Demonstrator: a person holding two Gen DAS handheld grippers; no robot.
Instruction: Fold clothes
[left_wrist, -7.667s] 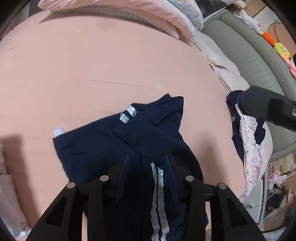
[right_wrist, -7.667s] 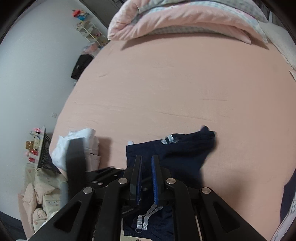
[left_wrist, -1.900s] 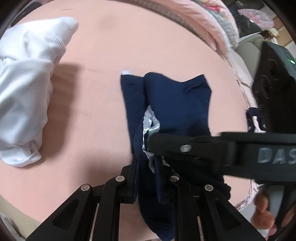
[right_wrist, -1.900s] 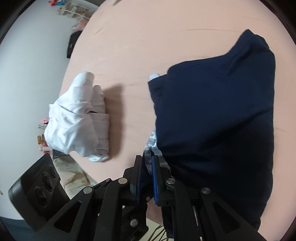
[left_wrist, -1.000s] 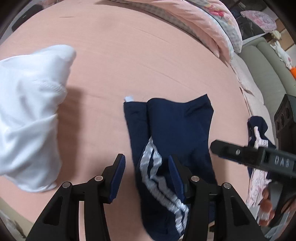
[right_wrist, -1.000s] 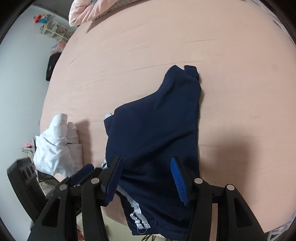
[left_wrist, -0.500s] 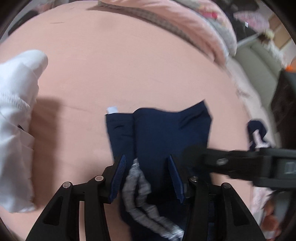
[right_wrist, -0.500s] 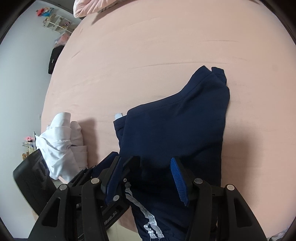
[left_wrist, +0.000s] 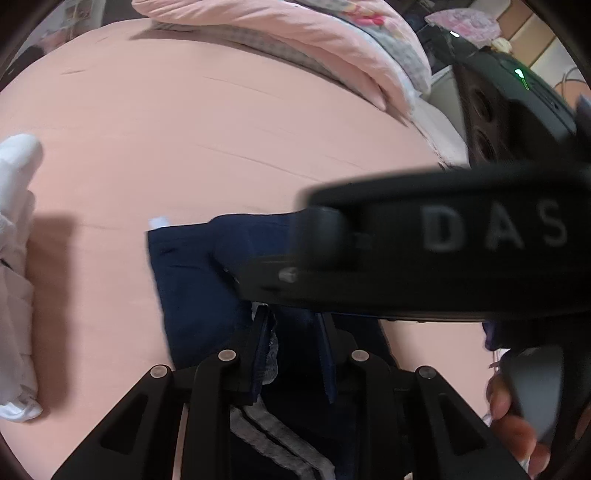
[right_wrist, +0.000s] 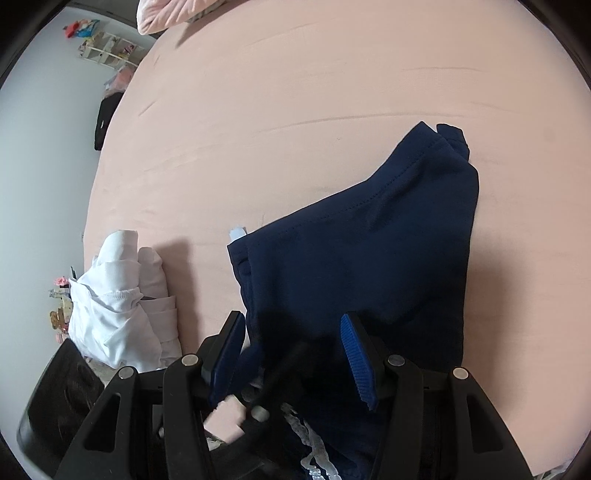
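Note:
A navy garment (right_wrist: 369, 258) with grey-white side stripes lies folded on the pink bed (right_wrist: 295, 92), a small white label (right_wrist: 237, 233) at its near-left corner. My right gripper (right_wrist: 291, 354) hovers open over its near edge, blue pads wide apart and holding nothing. In the left wrist view, the right gripper (left_wrist: 310, 243) crosses as a big black bar above the navy garment (left_wrist: 192, 280). My left gripper (left_wrist: 294, 350) sits at the garment's near edge, fingers drawn close with navy cloth and striped trim (left_wrist: 271, 354) pinched between them.
A pile of white clothes (right_wrist: 114, 306) lies to the left of the garment, near the bed's edge. A pink quilt (left_wrist: 295, 44) is heaped at the far end of the bed. A person's hand (left_wrist: 517, 435) holds the right gripper's handle.
Both grippers let go of the garment about a second ago. The left gripper's fingers have since narrowed onto its striped near edge, and the right gripper has swung in close above it.

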